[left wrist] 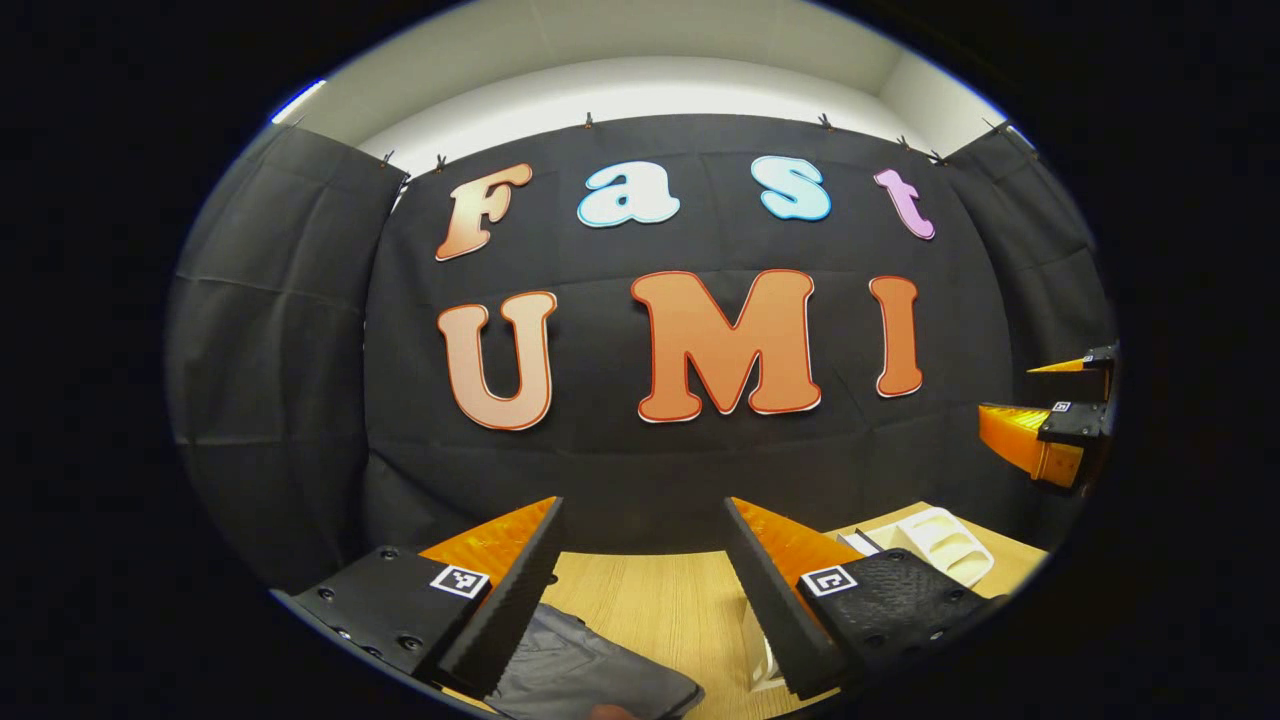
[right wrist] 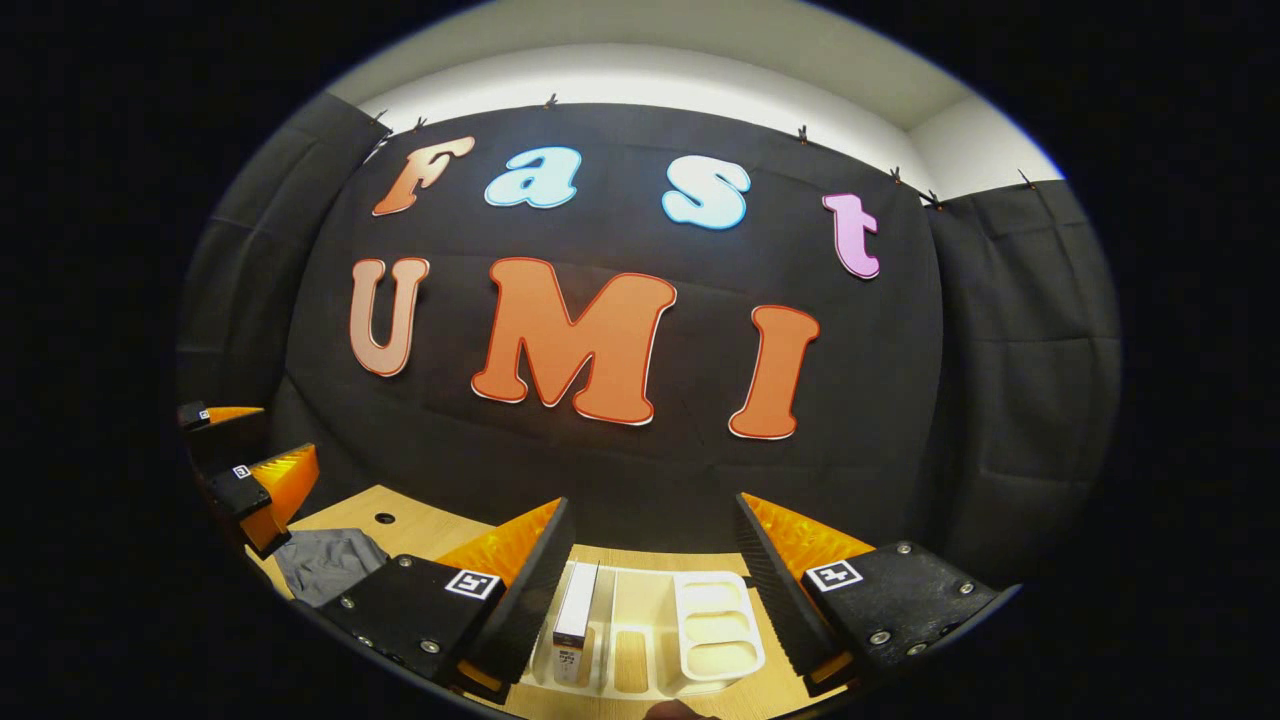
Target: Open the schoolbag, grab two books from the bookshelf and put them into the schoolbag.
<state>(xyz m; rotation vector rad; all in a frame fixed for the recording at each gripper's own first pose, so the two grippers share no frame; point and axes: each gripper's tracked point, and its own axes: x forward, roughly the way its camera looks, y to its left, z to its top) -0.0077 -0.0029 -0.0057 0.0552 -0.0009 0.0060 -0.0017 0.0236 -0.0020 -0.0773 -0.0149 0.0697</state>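
Note:
In the left gripper view, my left gripper point(left wrist: 642, 515) is open above the wooden table point(left wrist: 660, 600), with nothing between its fingers. The grey schoolbag point(left wrist: 590, 670) lies flat just below it. The white bookshelf point(left wrist: 940, 545) stands to the right on the table. My right gripper point(left wrist: 1010, 392) hangs at the far right. In the right gripper view, my right gripper point(right wrist: 653, 510) is open over the white bookshelf point(right wrist: 715, 620). One upright book point(right wrist: 575, 612) stands in the bookshelf's left slot. The schoolbag point(right wrist: 325, 560) lies at lower left, under the left gripper point(right wrist: 288, 430).
The black cloth wall closes off the back and both sides, close behind the table. A small round hole point(right wrist: 385, 518) sits in the tabletop near the schoolbag. Bare wood point(left wrist: 650, 590) lies between bag and shelf.

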